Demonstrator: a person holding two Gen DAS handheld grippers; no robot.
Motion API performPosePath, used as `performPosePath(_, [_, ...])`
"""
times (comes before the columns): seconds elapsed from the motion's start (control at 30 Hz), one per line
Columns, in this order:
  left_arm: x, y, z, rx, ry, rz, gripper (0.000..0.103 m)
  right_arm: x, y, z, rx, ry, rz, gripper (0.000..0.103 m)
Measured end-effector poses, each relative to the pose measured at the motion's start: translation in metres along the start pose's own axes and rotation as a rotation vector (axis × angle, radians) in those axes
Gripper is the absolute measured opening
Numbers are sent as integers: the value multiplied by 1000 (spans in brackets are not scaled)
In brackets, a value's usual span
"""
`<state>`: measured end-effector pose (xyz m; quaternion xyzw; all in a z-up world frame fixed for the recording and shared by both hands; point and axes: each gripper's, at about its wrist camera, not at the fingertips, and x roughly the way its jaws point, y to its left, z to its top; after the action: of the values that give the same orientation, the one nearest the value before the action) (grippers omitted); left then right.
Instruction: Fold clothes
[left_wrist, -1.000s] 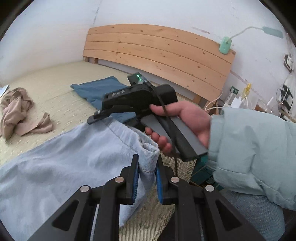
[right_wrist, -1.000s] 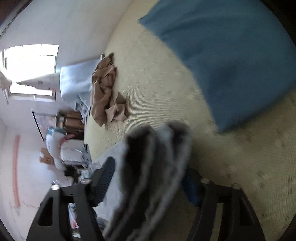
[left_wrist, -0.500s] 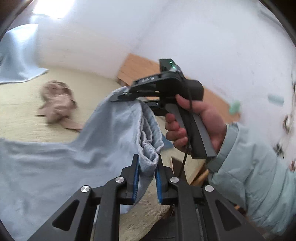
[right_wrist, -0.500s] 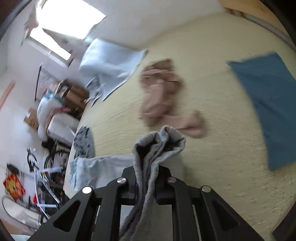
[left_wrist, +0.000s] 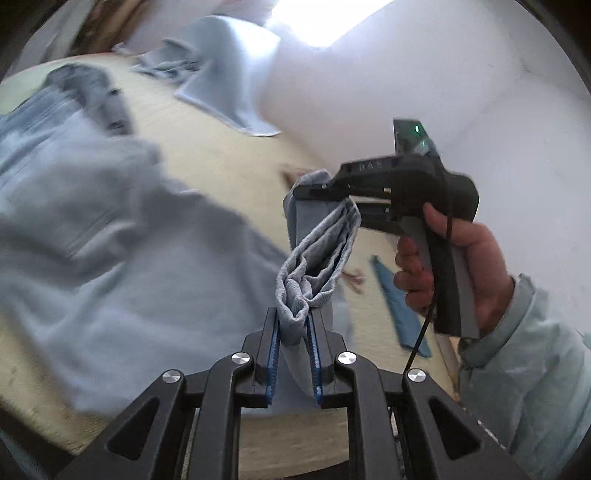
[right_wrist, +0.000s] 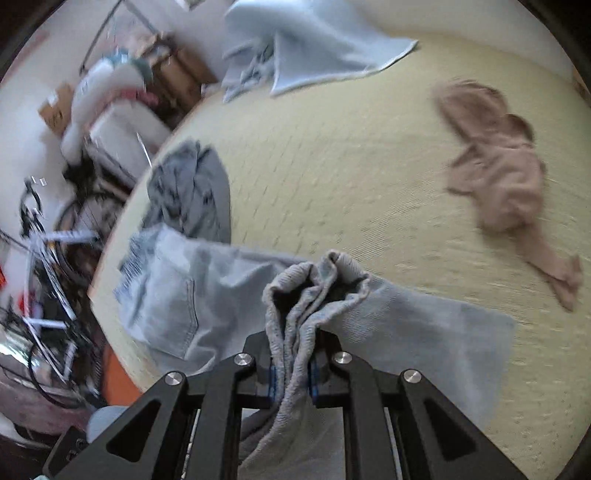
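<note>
Left gripper (left_wrist: 293, 332): pads clamped on a bunched ribbed edge of the light blue jeans (left_wrist: 122, 251). From the jaws, the cloth runs toward 1 o'clock to the right gripper (left_wrist: 317, 192), held by a hand (left_wrist: 454, 269) in a pale green sleeve (left_wrist: 532, 354).

Right gripper (right_wrist: 291, 363), own view: jaws pressed together on the same ribbed edge, fabric bulging up at 12 o'clock above the pads. Rest of the jeans (right_wrist: 184, 295) lies spread on the woven mat (right_wrist: 351, 166), from 9 to 3 o'clock just beyond the fingers, a back pocket at 10 o'clock.

Farther out: dark grey garment (right_wrist: 192, 192) at 11 o'clock, touching the jeans; tan garment (right_wrist: 498, 162) at 2 o'clock, well apart. Farthest: pale blue cloth (right_wrist: 314, 40), 12 o'clock, at the mat's edge.
</note>
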<state>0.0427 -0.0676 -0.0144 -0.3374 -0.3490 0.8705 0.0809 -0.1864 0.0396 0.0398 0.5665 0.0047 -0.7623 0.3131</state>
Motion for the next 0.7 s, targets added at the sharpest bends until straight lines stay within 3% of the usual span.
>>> performPosePath(0.1, [-1,29,-6,-65,13,74,9,37,22,1,-43,49,-52,12])
performPosePath(0.2, [-7,45,-10,-113,3,88,8,68,31,0,-48,96,-74,12])
performPosePath(0.37, [-19,56,-15,-171,-23,86,7,87,51,0,-106,127,-92,11])
performPosePath(0.5, [-23,61,-21,-215,-14,130,7,95,68,-1,-161,139,-123,12])
performPosePath(0.7, [-12,86,-31,-280,40,238,7,138,72,-4,-160,197,-124,29])
